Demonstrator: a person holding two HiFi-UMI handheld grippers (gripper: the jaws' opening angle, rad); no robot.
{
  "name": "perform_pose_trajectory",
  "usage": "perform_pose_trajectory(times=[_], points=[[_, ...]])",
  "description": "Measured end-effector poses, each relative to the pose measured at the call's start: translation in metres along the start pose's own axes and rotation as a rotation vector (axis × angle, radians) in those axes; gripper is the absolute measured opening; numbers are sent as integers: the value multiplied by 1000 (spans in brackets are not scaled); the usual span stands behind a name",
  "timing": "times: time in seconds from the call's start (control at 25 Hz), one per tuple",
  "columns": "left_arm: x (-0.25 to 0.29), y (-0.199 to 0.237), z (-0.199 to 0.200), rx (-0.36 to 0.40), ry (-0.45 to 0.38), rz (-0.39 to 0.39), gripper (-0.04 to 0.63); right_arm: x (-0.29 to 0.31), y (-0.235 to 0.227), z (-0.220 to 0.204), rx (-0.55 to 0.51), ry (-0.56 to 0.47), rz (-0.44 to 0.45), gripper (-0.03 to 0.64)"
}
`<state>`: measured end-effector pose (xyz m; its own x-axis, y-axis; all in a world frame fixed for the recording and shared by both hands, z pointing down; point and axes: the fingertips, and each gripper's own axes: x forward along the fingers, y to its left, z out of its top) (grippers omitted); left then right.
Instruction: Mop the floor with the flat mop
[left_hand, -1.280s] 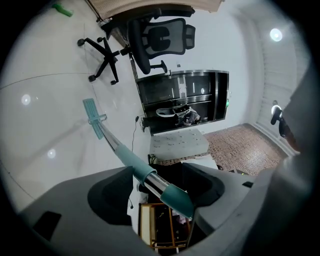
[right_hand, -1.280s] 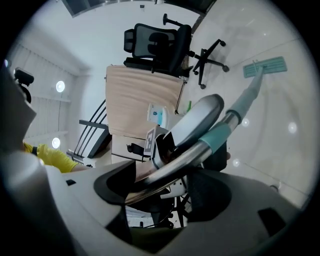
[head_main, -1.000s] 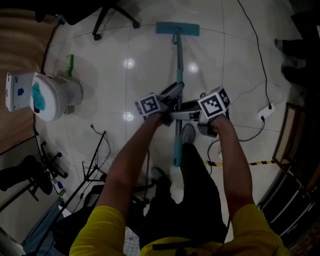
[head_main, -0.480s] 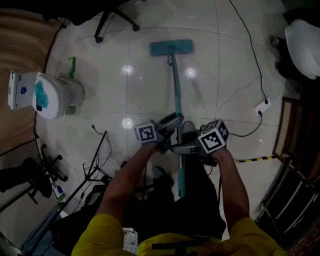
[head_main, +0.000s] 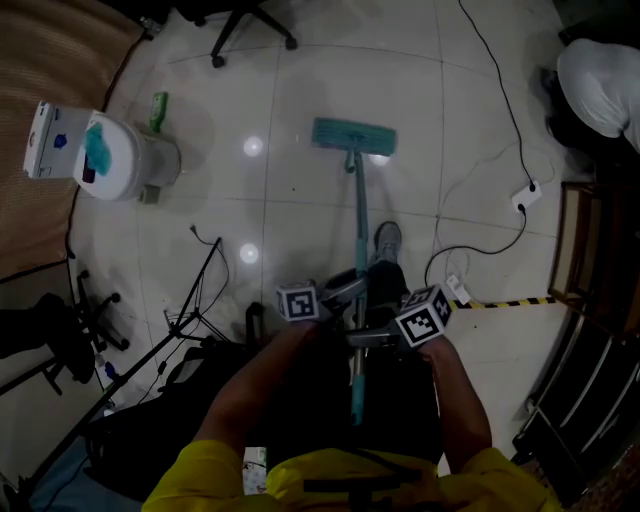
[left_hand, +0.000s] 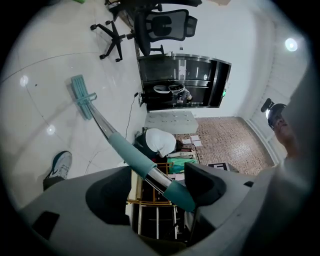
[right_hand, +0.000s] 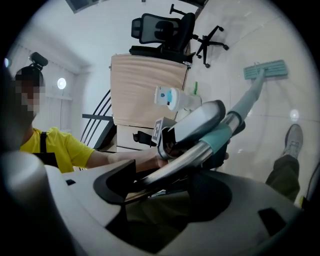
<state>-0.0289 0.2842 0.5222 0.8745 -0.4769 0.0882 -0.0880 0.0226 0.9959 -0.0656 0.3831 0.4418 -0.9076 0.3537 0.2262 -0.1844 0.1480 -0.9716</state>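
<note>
Reaching forward and down with both forearms, held close together before the waist; clamping the left gripper (head_main: 343, 290) onto the handle of the flat mop (head_main: 357, 205), with the right gripper (head_main: 368, 337) clenched on the same handle just behind it, nearer the upper end. Slanting the long handle straight away from the body, with the teal head (head_main: 353, 135) lying flat on the pale tiled floor (head_main: 300, 200) ahead, crosswise to the handle. Counting two grippers, one mop, one grey shoe (head_main: 386, 240) just beside the handle, one white power strip (head_main: 528, 198) well off to the right
</note>
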Motion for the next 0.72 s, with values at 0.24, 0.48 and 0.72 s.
perform_pose_trajectory(times=[0.24, 0.48, 0.72], points=[[-37, -3, -47, -38, -3, 3, 324, 29, 18, -46, 18, -24, 15, 334], [-43, -8, -59, 21, 50, -2, 327, 34, 19, -64, 3, -7, -9, 333], [-40, -10, -60, 22, 45, -19, 327, 30, 23, -62, -20, -5, -12, 334]])
